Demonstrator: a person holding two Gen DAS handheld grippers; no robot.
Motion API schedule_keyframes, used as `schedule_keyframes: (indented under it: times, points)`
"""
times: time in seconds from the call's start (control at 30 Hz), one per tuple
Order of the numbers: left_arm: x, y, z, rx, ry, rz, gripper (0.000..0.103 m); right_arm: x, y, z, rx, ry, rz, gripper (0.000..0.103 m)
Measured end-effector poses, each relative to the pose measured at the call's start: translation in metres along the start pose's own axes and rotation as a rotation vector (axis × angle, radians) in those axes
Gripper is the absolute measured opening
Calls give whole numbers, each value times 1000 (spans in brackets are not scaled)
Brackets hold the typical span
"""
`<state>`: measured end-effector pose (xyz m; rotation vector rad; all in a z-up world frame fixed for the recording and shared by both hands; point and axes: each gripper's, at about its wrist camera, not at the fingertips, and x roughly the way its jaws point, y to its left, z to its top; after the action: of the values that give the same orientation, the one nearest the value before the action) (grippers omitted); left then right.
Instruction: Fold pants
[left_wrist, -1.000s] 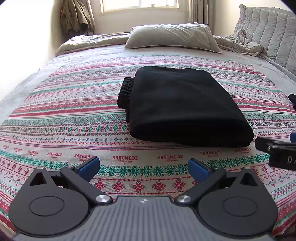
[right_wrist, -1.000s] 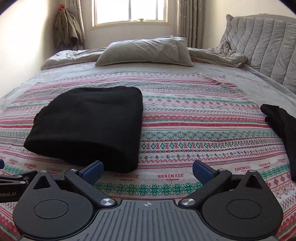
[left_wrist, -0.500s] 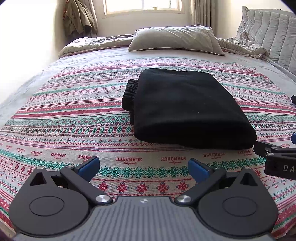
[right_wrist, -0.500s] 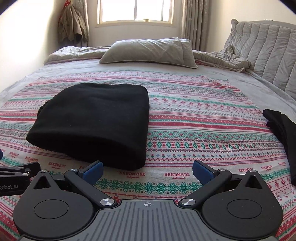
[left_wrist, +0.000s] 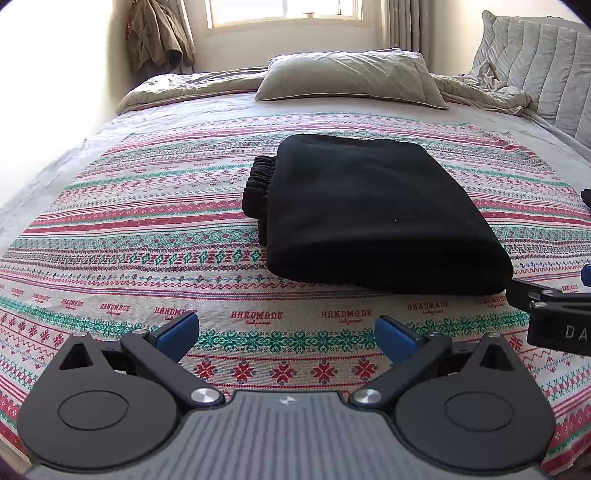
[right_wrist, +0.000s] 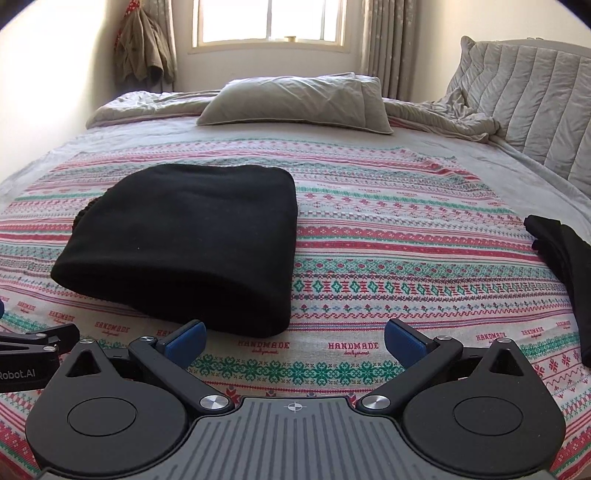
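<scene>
Pants (left_wrist: 369, 218) lie folded while we hold the left gripper (left_wrist: 286, 330) and right gripper (right_wrist: 293, 338) spread, empty; careless brushing could reopen the fold.

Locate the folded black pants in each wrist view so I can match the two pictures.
Left wrist view: the folded black fleece pants lie right of centre, gathered waistband showing on their left.
Right wrist view: the pants lie left of centre, just beyond the left blue fingertip.
Shared landmark: the grey pillow beneath the window.

Both wrist views look low across the bed (left_wrist: 110, 206) toward the window (right_wrist: 269, 20), sharing the folded pants (left_wrist: 373, 218).
</scene>
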<state>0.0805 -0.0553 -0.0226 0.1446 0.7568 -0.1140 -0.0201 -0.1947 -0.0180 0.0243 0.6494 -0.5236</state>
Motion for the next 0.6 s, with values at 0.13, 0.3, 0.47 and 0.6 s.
schedule_keyframes:
  times: [0.13,0.3,0.47,0.6]
  points:
    - [0,0,0,1,0,1,103,0,2,0,3,3,-1,103]
    - [0,-1,-2,4,2,1,103,0,2,-1,4,3,-2,103]
    - [0,-1,-2,4,3,0,103,0,2,-1,5,2,-2,103]
    - [0,-1,-2,4,3,0,103,0,2,-1,8,1,-4,103]
